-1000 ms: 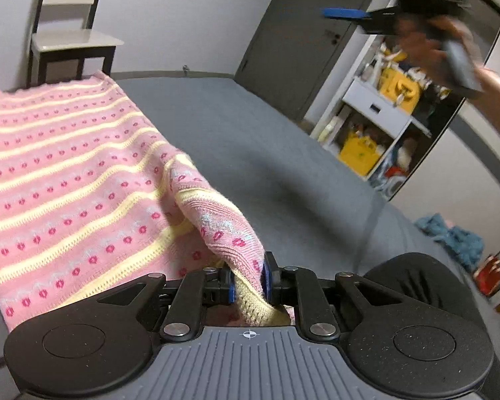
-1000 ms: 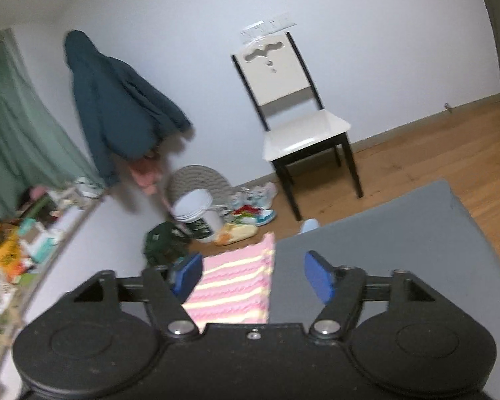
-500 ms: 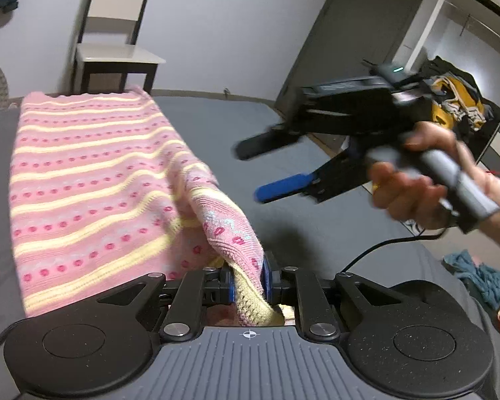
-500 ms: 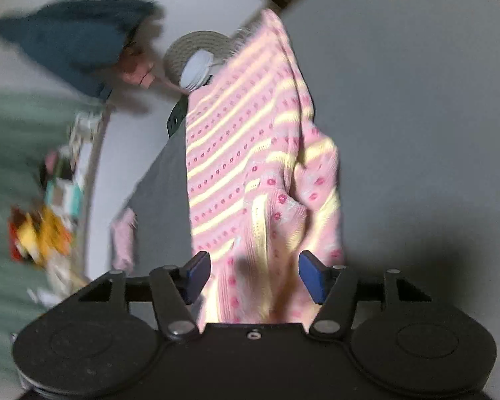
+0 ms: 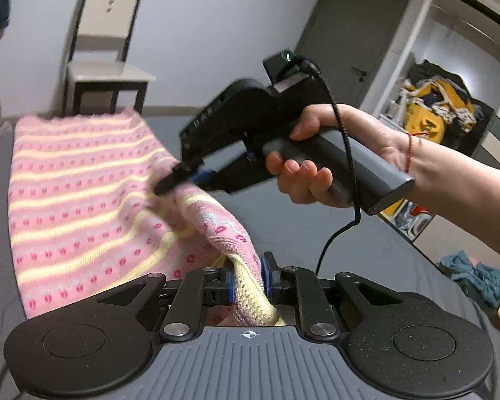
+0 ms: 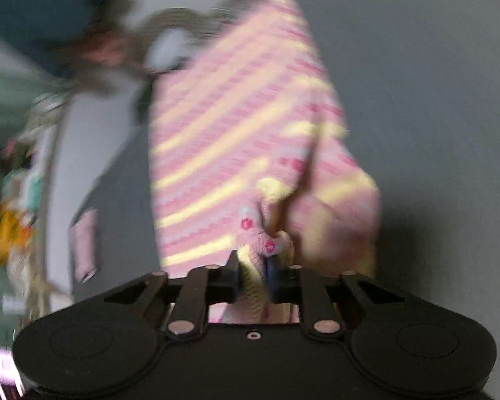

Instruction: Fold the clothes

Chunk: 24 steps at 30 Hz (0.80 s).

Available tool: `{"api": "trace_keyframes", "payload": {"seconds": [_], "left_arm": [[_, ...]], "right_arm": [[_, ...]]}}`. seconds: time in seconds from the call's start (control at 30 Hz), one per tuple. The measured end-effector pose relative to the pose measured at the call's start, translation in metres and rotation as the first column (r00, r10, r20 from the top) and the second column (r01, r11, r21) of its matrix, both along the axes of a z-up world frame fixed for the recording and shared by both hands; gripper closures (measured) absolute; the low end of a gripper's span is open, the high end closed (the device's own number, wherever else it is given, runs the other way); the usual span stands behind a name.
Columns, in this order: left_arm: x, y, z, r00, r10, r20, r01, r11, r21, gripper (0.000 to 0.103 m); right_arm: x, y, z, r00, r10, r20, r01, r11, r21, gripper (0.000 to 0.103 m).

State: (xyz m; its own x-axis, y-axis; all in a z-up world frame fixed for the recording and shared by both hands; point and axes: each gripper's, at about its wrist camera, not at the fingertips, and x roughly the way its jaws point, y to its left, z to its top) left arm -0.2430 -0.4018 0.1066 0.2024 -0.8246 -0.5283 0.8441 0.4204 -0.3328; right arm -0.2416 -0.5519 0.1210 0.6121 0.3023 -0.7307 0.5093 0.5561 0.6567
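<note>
A pink knitted garment (image 5: 83, 193) with yellow stripes and small red dots lies spread flat on the grey bed (image 5: 283, 220), its far edge reaching toward the chair (image 5: 110, 50) by the wall. The near right corner is lifted off the bed. The left claw (image 5: 246, 280) is pinched tight on that raised corner, the knit bunched between its blue pads. A little farther along the same edge, the right claw (image 5: 180, 180) has closed on the fabric too; its own camera, though blurred, shows a fold of the garment (image 6: 250, 140) squeezed between the tips of the claw (image 6: 253, 273). A hand (image 5: 333, 153) grips the right handle, a red thread at its wrist.
</note>
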Motion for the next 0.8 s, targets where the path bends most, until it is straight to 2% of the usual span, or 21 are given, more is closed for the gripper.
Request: {"api": "trace_keyframes", "payload": {"seconds": [0.07,0.17,0.3,0.4,0.47,0.5,0.53,0.57,0.63,0.67,0.7,0.73,0.8], "left_arm": [[-0.001,-0.004,0.001,1.0,-0.019,0.008,0.019,1.0,0.003,0.088],[-0.005,-0.018,-0.009,0.999,-0.043,-0.01,0.043,0.998,0.042,0.088],[-0.014,-0.04,-0.031,0.997,-0.073,-0.03,0.076,0.986,0.15,0.088],[-0.025,-0.046,-0.038,0.996,-0.08,-0.028,0.084,0.982,0.171,0.088],[-0.031,-0.05,-0.04,0.997,-0.072,-0.024,0.075,0.981,0.178,0.088],[-0.033,-0.051,-0.041,0.998,-0.067,-0.02,0.069,0.981,0.182,0.087],[-0.036,-0.053,-0.04,0.998,-0.069,-0.014,0.07,0.979,0.19,0.086],[-0.038,-0.055,-0.04,0.997,-0.073,-0.006,0.073,0.977,0.202,0.082],[-0.04,-0.055,-0.038,0.996,-0.09,-0.009,0.09,0.975,0.203,0.063],[-0.04,-0.052,-0.036,0.994,-0.101,-0.029,0.105,0.977,0.185,0.044],[-0.041,-0.046,-0.033,0.992,-0.112,-0.057,0.12,0.981,0.156,0.032],[-0.041,-0.039,-0.03,0.989,-0.123,-0.084,0.133,0.983,0.123,0.028],[-0.042,-0.021,-0.022,0.983,-0.155,-0.102,0.164,0.983,0.081,0.026]], "right_arm": [[-0.009,0.003,0.015,0.992,0.042,0.118,-0.038,0.999,-0.035,0.088],[-0.029,-0.007,0.0,0.995,0.003,0.103,0.003,0.998,-0.058,0.088],[-0.046,-0.017,-0.031,0.995,-0.07,0.073,0.069,0.997,0.017,0.088],[-0.059,-0.025,-0.055,0.991,-0.123,0.047,0.12,0.99,0.071,0.088],[-0.065,-0.025,-0.062,0.99,-0.134,0.054,0.129,0.988,0.081,0.081],[-0.066,-0.023,-0.059,0.99,-0.127,0.06,0.123,0.99,0.063,0.07],[-0.068,-0.021,-0.057,0.99,-0.12,0.067,0.117,0.992,0.045,0.065],[-0.072,-0.02,-0.053,0.99,-0.12,0.073,0.118,0.993,0.021,0.064],[-0.083,-0.021,-0.043,0.991,-0.103,0.079,0.106,0.994,-0.032,0.061],[-0.086,-0.019,-0.038,0.992,-0.095,0.081,0.1,0.993,-0.06,0.061],[-0.088,-0.019,-0.036,0.993,-0.087,0.084,0.095,0.992,-0.088,0.06],[-0.095,-0.017,-0.029,0.993,-0.073,0.089,0.084,0.988,-0.126,0.058],[-0.108,-0.007,-0.014,0.996,-0.015,0.091,0.035,0.975,-0.219,0.058]]}}
